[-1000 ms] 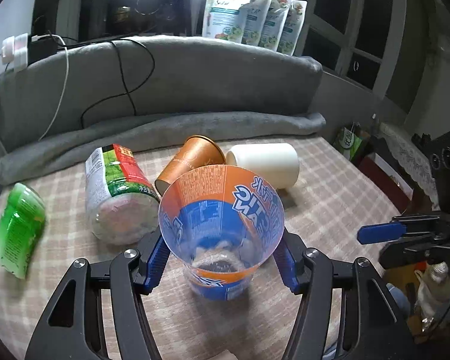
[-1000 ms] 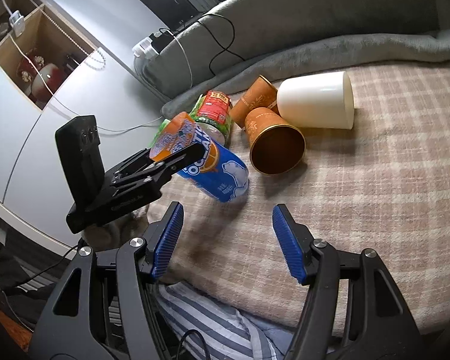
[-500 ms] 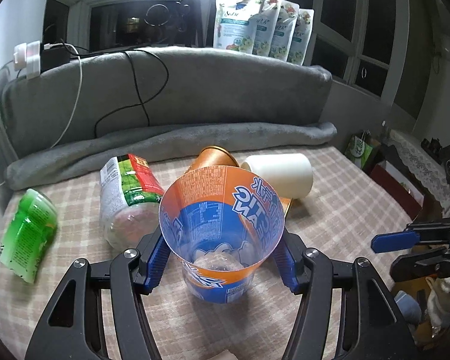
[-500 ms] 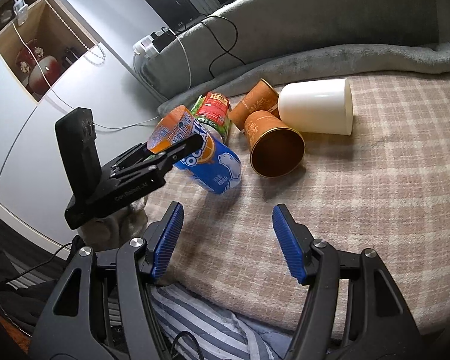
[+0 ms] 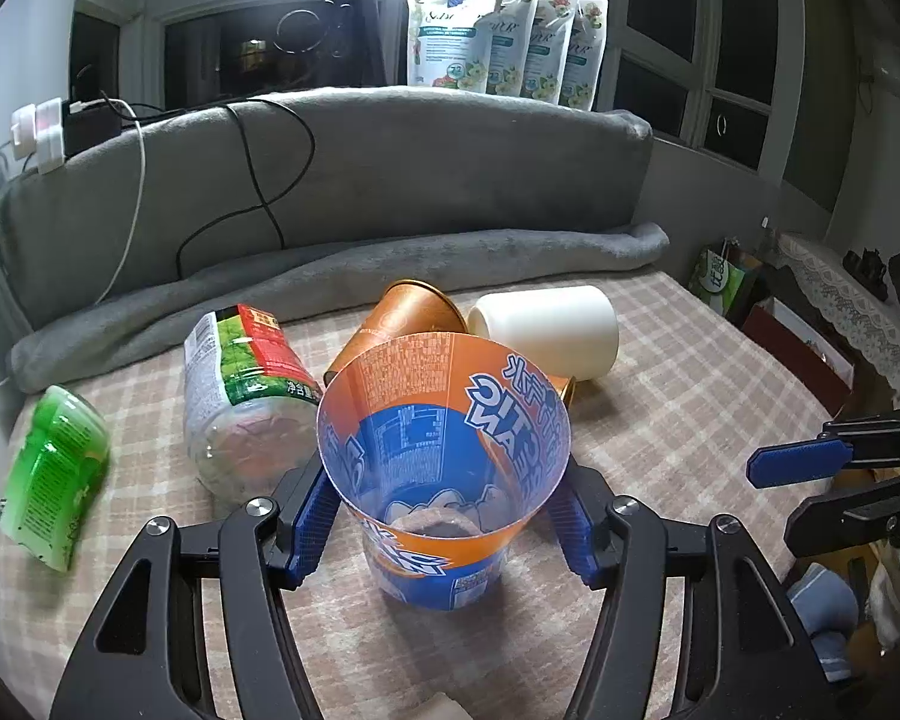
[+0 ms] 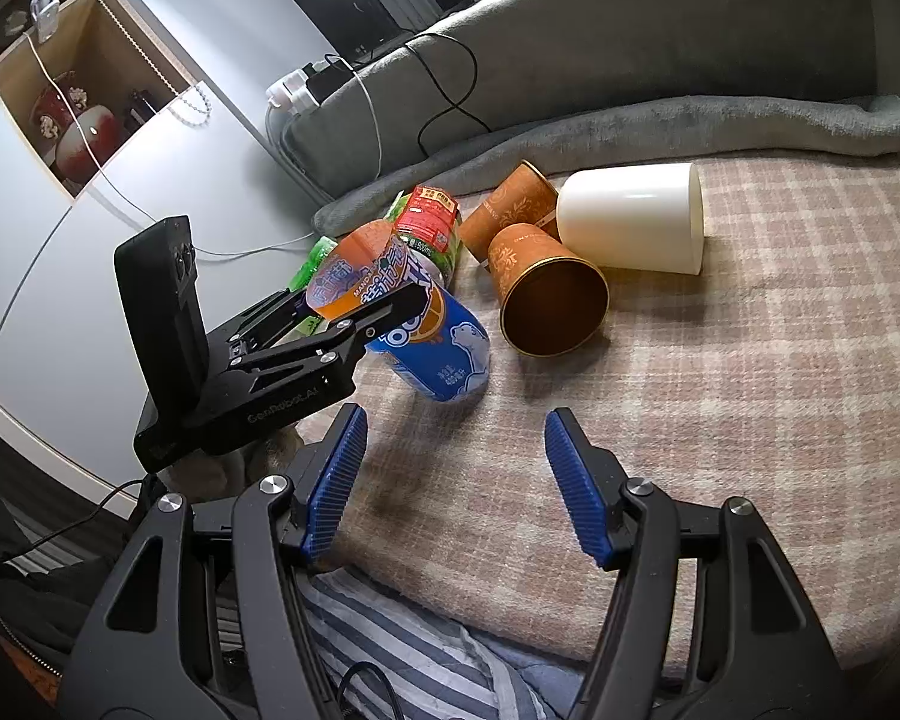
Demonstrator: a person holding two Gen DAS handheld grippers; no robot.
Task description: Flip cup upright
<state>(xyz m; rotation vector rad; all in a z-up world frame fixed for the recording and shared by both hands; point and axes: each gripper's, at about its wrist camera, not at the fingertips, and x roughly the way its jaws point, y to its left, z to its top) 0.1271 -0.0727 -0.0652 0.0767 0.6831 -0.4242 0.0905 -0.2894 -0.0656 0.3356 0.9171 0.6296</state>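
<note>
My left gripper (image 5: 444, 516) is shut on a clear orange-and-blue plastic cup (image 5: 444, 456). The cup's open mouth faces the camera and points up; in the right wrist view the cup (image 6: 426, 324) is tilted, its base on or just above the checked cloth. My right gripper (image 6: 456, 486) is open and empty, near the bed's front edge, right of the cup. Two brown paper cups (image 6: 546, 294) and a white cup (image 6: 636, 219) lie on their sides behind.
A clear bottle with a red-green label (image 5: 240, 384) and a green bottle (image 5: 48, 474) lie on the checked cloth (image 6: 750, 372) at the left. A rolled grey blanket (image 5: 330, 276) and a grey cushion with cables run along the back.
My left gripper has tipped the cup further toward upright and lowered its base to the cloth. The right gripper has stayed still and open.
</note>
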